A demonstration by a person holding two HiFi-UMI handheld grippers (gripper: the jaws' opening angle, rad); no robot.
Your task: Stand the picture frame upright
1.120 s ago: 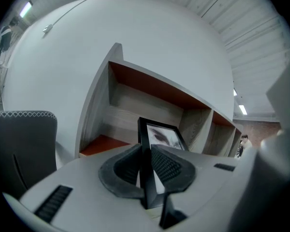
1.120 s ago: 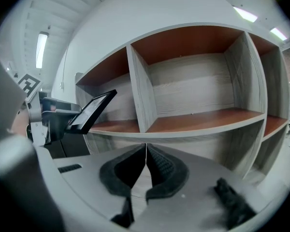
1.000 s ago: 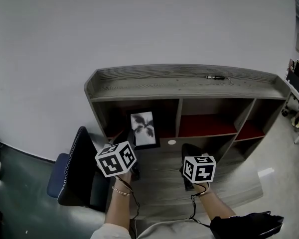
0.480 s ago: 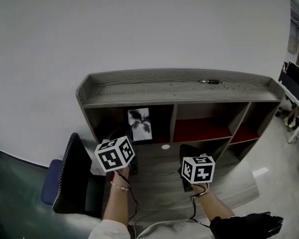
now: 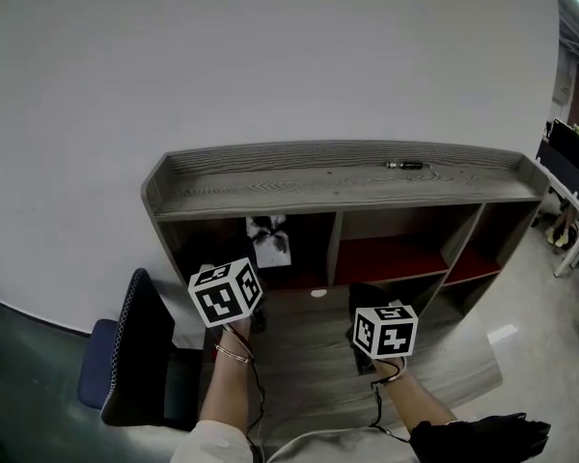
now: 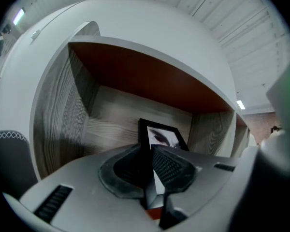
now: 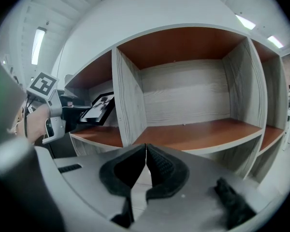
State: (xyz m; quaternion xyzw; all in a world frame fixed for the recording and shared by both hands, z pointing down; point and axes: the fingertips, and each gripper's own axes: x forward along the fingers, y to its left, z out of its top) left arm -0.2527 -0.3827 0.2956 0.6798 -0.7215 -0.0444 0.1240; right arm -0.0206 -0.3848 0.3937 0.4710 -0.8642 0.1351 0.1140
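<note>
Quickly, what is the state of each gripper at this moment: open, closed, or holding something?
Left gripper: closed on the edge of the picture frame.
Right gripper: closed, with nothing between its jaws.

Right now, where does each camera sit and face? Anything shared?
Head view: on the person's head, facing steeply down at the shelf unit; both forearms and marker cubes show.
Left gripper view: on the left hand-held gripper, facing the left compartment; its jaws grip the picture frame.
Right gripper view: on the right hand-held gripper, facing the middle compartment; its jaws shut, empty.
Shared: head and right gripper views both show the held picture frame.
</note>
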